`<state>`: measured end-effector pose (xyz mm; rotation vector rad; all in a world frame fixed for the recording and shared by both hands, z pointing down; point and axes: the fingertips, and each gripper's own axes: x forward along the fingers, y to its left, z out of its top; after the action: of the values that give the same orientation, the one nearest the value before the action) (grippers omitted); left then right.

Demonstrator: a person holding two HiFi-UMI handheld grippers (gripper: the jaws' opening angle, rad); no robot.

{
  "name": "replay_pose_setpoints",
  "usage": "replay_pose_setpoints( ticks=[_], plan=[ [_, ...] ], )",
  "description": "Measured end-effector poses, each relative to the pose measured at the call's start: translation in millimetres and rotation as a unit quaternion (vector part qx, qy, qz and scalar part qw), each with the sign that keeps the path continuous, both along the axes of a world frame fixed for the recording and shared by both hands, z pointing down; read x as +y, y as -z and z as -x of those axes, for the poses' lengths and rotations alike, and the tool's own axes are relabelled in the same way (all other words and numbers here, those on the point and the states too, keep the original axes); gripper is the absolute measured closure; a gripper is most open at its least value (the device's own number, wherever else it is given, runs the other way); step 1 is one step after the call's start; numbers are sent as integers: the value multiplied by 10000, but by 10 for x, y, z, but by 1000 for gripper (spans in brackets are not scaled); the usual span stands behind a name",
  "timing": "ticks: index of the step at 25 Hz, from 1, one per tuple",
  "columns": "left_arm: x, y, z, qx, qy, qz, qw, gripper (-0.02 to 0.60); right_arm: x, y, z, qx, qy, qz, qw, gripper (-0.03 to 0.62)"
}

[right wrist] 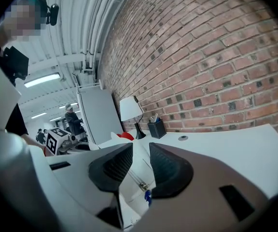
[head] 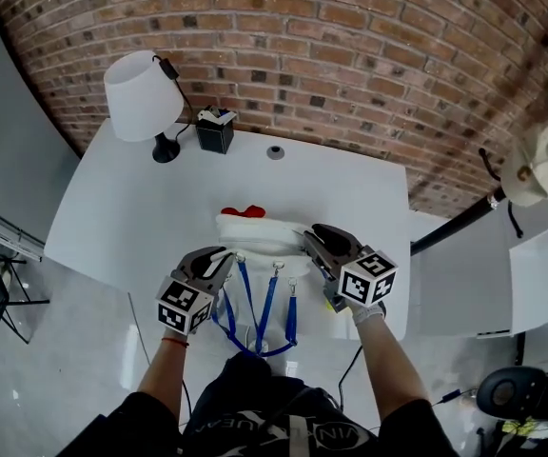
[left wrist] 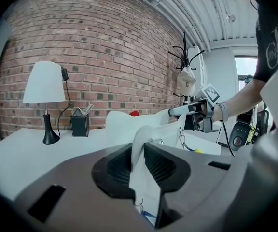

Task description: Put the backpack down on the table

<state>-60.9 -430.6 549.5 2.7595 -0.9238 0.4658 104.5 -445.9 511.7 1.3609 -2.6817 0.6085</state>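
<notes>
White worktop against a brick wall; lamp at 11 o'clock. Left tool and right tool each clamp the backpack near 6 o'clock.

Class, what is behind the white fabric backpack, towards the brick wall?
A red object peeks over the white fabric backpack. Its lower part is covered, so what it is stays unclear. Farther back stand a white-shaded table lamp and a black square holder.

White table carries lamp, black box, backpack at front edge.
</notes>
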Motion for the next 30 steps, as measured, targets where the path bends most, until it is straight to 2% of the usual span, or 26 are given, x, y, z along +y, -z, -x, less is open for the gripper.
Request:
replay_pose_setpoints(
  ticks=[9, 18, 24, 30],
  plan=[
    [69, -6, 58, -34, 97, 87, 9999, 511, 136, 108, -1, -95, 72, -117, 9999, 503],
    [223, -109, 269, -283, 283, 143, 9991, 497, 243, 211, 79, -194, 260, -248, 9992, 502],
    [292, -46, 332, -192, 458, 76, 9987, 497, 288, 220, 107, -195, 234, -247, 9992, 503],
    [373, 114, 216, -6, 465, -97, 9989, 497, 376, 273, 156, -70, 228, -346, 9991, 516]
  ],
)
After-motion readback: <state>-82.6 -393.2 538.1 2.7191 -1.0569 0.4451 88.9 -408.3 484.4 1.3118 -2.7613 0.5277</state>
